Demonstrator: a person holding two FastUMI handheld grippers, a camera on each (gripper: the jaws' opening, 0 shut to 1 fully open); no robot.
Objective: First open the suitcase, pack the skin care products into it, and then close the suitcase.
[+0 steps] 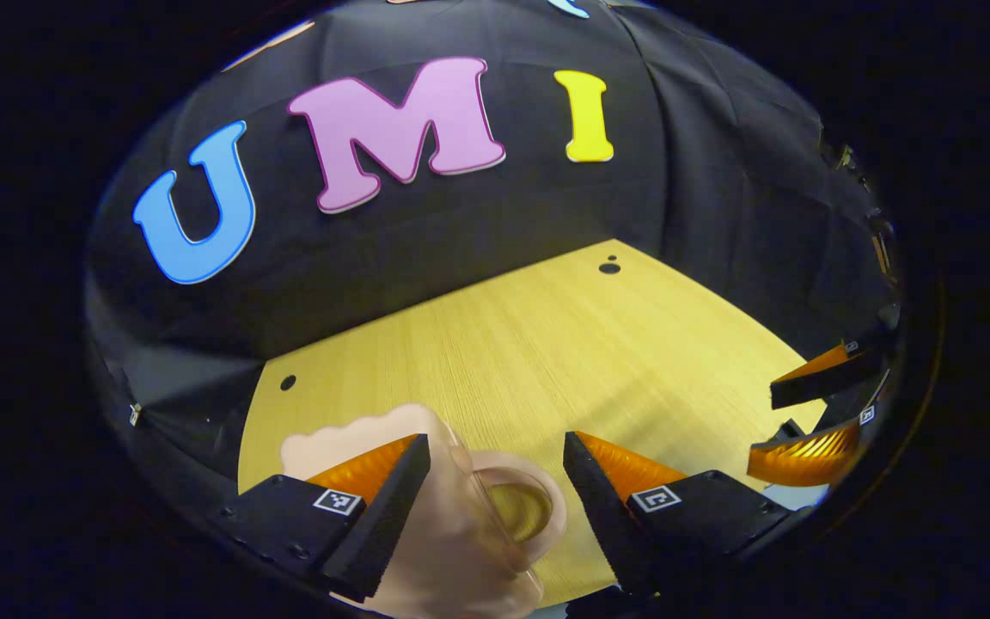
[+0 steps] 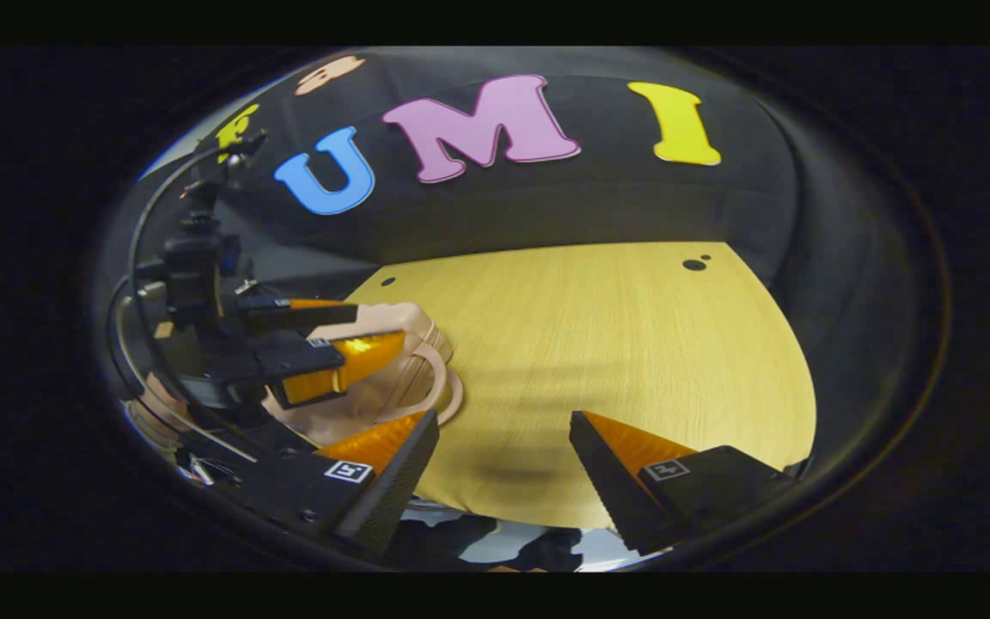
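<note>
Since the pink suitcase (image 1: 426,516) looks shut, with its handle (image 1: 529,507) facing the camera, the step in hand reads as opening it. In the left gripper view it sits at 6 o'clock on the desk (image 1: 546,344), between the fingers of the left gripper (image 1: 495,464), which are spread wide and grip nothing — the left finger overlaps the case body, contact unclear. In the right gripper view the suitcase (image 2: 400,378) lies at 9 o'clock under that same gripper (image 2: 349,340); the right gripper (image 2: 504,447) hangs open over bare desk, well apart from the case.

To do it well, I'd judge: pin the body with one gripper, catch the lid edge or latch with the other, and lift slowly so the light case doesn't skid.

Count — suitcase: one, handle: one, grippers: two. Skin care products: none that I can make out.
</note>
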